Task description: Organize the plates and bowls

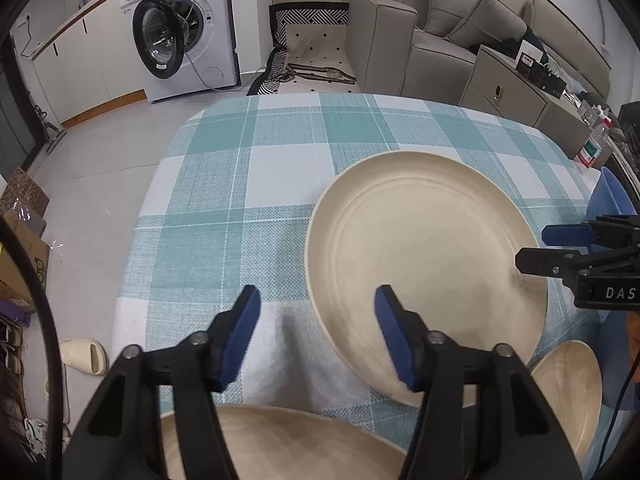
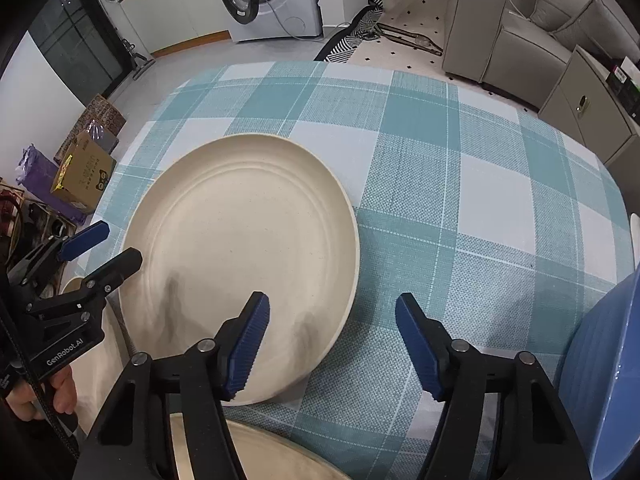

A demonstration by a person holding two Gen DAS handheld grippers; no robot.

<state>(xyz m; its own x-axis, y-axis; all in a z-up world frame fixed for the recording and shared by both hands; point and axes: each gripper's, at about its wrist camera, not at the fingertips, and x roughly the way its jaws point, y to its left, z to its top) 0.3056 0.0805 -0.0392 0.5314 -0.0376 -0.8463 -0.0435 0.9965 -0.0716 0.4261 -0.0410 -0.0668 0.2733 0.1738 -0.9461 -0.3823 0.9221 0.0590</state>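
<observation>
A large cream plate (image 1: 424, 256) lies flat on the teal checked tablecloth (image 1: 248, 184); it also shows in the right wrist view (image 2: 240, 256). My left gripper (image 1: 318, 300) is open and empty, its right finger over the plate's near left rim. My right gripper (image 2: 332, 306) is open and empty, its left finger over the plate's near right rim. A cream dish (image 1: 280, 440) lies under the left gripper, and another cream bowl (image 1: 572, 392) sits at the near right. A blue bowl (image 2: 600, 368) stands at the right edge.
The tablecloth (image 2: 460, 184) stretches bare beyond the plate. Past the table are a washing machine (image 1: 184, 28), a grey sofa (image 1: 432, 28) and a low cabinet (image 1: 516, 84). Cardboard boxes (image 2: 84, 172) stand on the floor at the left.
</observation>
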